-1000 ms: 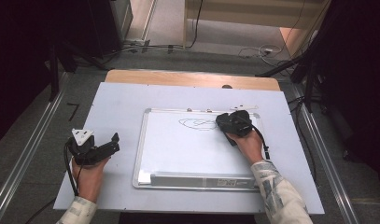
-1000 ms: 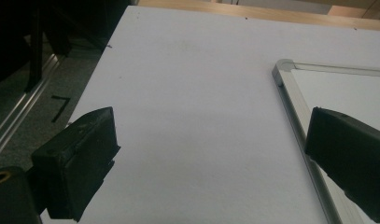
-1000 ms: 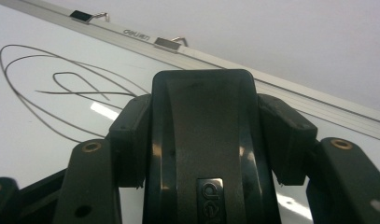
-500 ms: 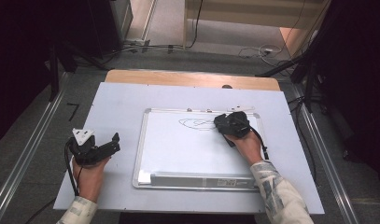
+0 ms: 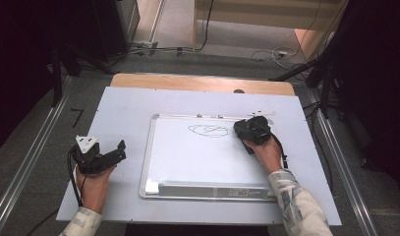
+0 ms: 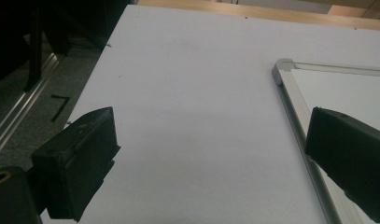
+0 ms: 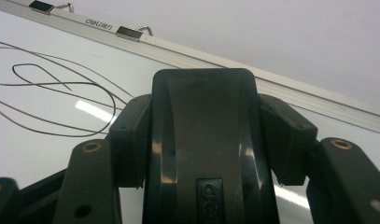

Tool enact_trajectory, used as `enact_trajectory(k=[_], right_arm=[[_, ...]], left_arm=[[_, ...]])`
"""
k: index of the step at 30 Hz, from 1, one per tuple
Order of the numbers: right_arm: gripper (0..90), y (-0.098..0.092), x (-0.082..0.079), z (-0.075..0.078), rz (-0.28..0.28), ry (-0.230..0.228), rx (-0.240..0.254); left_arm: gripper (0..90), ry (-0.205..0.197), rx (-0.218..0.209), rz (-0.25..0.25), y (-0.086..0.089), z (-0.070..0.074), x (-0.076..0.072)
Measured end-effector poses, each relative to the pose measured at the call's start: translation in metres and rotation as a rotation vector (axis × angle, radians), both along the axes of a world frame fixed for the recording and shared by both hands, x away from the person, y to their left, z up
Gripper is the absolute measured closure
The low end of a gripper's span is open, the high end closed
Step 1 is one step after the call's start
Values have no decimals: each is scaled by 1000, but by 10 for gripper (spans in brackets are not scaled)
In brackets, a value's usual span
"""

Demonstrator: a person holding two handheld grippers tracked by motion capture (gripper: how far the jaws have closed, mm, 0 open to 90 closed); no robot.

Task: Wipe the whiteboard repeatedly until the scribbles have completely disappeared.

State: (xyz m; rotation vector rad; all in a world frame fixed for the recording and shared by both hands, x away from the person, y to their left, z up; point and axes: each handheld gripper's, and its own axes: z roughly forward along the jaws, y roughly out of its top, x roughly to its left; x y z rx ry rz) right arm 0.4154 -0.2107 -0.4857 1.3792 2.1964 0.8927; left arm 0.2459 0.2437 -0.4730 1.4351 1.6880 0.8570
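Observation:
A whiteboard point(image 5: 202, 160) with a metal frame lies flat on the pale table point(image 5: 124, 105). A black scribble point(image 5: 210, 130) marks its upper part, also in the right gripper view point(image 7: 52, 93). My right gripper point(image 5: 246, 129) rests on the board just right of the scribble, shut on a black eraser point(image 7: 204, 140) that presses on the board surface. My left gripper point(image 5: 116, 151) lies on the table to the left of the board, open with nothing between its jaws. The left gripper view shows the left gripper point(image 6: 211, 126) pointing past the board's corner point(image 6: 283, 70).
Two black clips point(image 7: 129, 31) sit on the board's top rail. A pen tray point(image 5: 212, 189) runs along the board's near edge. A small white strip point(image 5: 261, 113) lies just beyond the board's top right. The table's left edge point(image 6: 92, 84) drops to a dark floor with rails.
The right gripper with the eraser has barely shifted near the scribble's right end. The left hand has kept still.

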Motion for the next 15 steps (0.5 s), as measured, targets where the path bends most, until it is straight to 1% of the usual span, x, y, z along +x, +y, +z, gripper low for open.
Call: enact_trajectory(k=[3, 10, 12, 13, 14, 15], right_arm=[[387, 7, -3, 0, 16, 1, -8], [387, 27, -10, -1, 79, -12, -25], [388, 27, -10, -1, 84, -11, -27], [388, 26, -10, -1, 77, -6, -19], [388, 24, -8, 0, 54, -2, -21], [388, 24, -8, 0, 54, -2, -21]], left_arm=[[30, 0, 2, -4, -1, 0, 1], [30, -1, 2, -6, -2, 0, 1], [30, -2, 2, -4, -1, 0, 1], [30, -4, 1, -4, -1, 0, 1], [30, -3, 0, -5, -1, 0, 1], [30, -4, 1, -4, -1, 0, 1]])
